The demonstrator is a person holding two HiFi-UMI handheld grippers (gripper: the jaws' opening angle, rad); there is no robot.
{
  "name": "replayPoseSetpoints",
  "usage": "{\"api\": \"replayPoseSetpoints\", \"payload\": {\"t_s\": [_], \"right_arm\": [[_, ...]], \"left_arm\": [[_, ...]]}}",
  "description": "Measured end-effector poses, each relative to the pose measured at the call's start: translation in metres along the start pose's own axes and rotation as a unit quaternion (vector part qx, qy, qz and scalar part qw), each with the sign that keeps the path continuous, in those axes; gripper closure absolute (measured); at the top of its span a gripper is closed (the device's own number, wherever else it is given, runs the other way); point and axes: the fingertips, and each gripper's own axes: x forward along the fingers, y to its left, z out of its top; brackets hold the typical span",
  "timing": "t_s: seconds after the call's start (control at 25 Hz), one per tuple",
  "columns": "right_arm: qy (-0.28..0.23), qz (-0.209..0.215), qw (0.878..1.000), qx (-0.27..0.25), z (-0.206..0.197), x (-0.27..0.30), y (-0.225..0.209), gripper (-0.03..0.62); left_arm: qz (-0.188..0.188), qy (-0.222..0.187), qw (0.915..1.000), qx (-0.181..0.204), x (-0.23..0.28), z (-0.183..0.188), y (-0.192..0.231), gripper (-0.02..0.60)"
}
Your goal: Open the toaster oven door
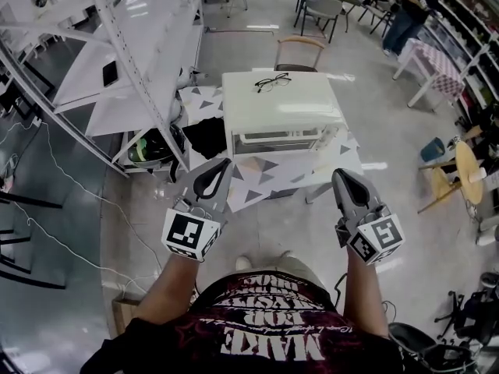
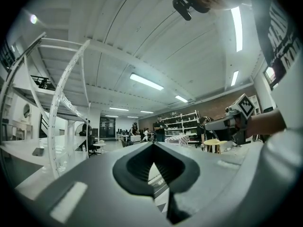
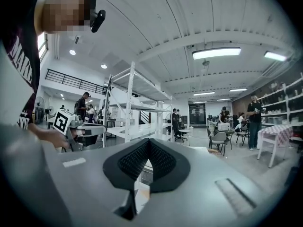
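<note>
Your left gripper (image 1: 224, 164) and right gripper (image 1: 340, 175) hang well short of the white toaster oven (image 1: 281, 111). Both have their jaws pressed together on nothing. Eyeglasses (image 1: 272, 82) lie on top of the oven.

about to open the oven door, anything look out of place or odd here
A pair of glasses lies on top of the toaster oven, toward its back edge. That is an odd spot, since they could slide off if the oven gets jolted. Nothing else looks spilled or damaged.
</note>
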Motion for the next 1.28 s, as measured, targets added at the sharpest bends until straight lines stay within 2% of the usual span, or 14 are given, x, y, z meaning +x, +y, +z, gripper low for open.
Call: {"api": "replayPoseSetpoints", "payload": {"t_s": [0.44, 0.72, 1.28], "right_arm": [[0.000, 0.015, 1.000, 0.000, -0.002, 0.008, -0.003, 0.568], [-0.007, 0.027, 1.000, 0.008, -0.003, 0.022, -0.021, 0.568], [-0.003, 0.054, 0.998, 0.021, -0.009, 0.067, -0.063, 0.568]], "left_arm": [[0.016, 0.000, 0.9998, -0.007, 0.004, -0.006, 0.004, 0.581], [0.016, 0.012, 0.9998, -0.003, 0.023, -0.009, 0.001, 0.581], [0.049, 0.038, 0.9980, -0.009, 0.066, -0.026, 0.029, 0.581]]}}
